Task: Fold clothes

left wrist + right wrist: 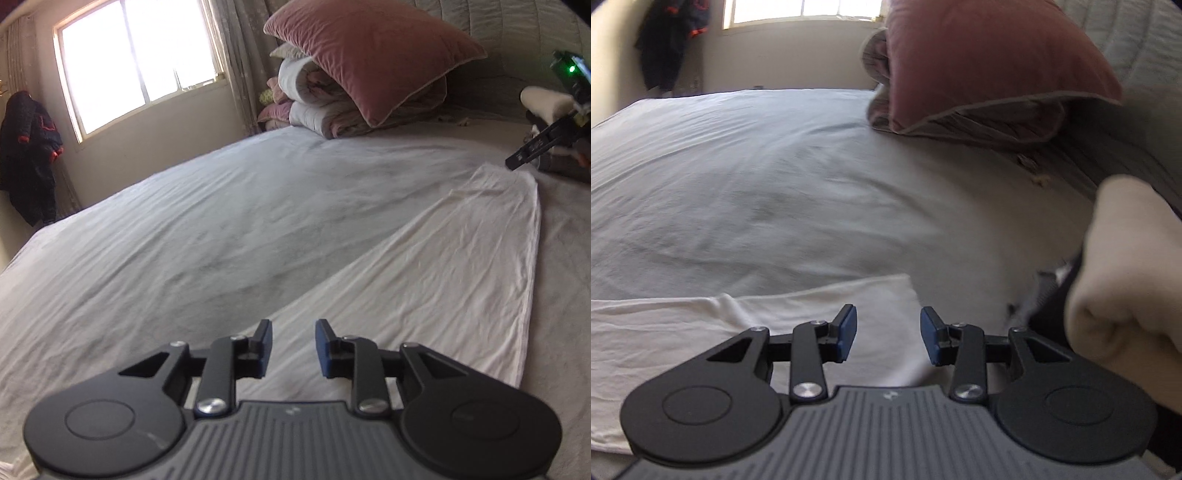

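Observation:
A white garment (443, 266) lies flat on the bed as a long folded strip; it also shows in the right wrist view (738, 325). My left gripper (293, 349) is open and empty, just above the near end of the strip. My right gripper (888, 338) is open and empty over the strip's far end; it also shows at the right edge of the left wrist view (517, 162). A rolled cream cloth (1126, 277) lies on dark clothes at the right.
The bed's pale sheet (184, 240) spreads to the left. A pink pillow (369, 55) rests on stacked folded bedding (317, 107) at the head. A window (136, 59) and a hanging dark jacket (29, 155) are on the far wall.

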Demonstrator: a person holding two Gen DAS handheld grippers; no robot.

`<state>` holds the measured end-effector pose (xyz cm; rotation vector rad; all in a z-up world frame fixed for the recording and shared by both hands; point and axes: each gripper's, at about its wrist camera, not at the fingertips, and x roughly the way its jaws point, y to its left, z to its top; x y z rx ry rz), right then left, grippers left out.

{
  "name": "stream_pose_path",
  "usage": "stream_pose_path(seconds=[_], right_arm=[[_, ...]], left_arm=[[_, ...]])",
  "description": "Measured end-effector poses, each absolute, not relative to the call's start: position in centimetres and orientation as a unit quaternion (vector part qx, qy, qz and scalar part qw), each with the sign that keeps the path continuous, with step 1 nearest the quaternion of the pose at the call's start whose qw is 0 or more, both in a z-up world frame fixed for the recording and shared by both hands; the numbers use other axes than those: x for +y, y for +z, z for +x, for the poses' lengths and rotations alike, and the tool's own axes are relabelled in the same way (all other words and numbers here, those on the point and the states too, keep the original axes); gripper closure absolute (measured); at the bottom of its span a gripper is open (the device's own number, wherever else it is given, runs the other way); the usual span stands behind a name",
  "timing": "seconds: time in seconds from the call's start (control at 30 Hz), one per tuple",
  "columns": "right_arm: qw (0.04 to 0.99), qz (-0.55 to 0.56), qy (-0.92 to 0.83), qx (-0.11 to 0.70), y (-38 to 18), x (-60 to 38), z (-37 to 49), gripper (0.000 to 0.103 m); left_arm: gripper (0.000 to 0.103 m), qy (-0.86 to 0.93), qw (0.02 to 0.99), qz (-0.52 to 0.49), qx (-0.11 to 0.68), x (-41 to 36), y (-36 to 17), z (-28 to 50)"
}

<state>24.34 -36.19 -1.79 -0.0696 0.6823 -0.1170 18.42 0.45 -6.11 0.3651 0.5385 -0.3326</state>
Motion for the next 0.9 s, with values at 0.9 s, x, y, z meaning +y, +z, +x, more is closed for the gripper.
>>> stream_pose_path(seconds=[0.9], right_arm=[[0.939, 0.173, -0.173, 0.24, -4.8, -38.0, 20.5, 0.102]], left_arm=[[0.076, -0.147, 0.937, 0.196, 0.249, -0.2, -7.5, 17.8]])
